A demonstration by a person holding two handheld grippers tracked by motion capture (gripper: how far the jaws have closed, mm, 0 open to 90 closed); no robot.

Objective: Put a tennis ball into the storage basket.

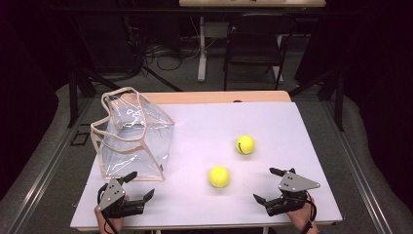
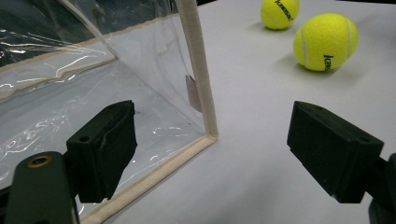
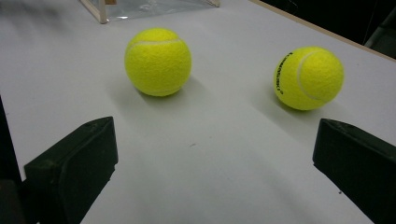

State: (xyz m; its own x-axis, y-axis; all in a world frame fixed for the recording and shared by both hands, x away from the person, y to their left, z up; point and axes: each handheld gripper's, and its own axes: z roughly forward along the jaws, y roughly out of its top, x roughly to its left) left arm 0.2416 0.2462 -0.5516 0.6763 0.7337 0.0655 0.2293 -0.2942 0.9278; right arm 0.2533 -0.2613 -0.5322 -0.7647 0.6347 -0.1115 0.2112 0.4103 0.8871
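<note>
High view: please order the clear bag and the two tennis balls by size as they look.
1. Clear bag, by far the largest.
2. Nearer tennis ball and farther tennis ball: they look alike, so no ranking.

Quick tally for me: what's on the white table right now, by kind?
Yellow tennis balls: 2, near and far
Clear plastic bag with beige trim: 1
Total: 3 things on the table

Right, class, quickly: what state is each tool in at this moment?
Left tool: open, holding nothing, beside the clear bag.
Right tool: open, holding nothing, facing two tennis balls.
</note>
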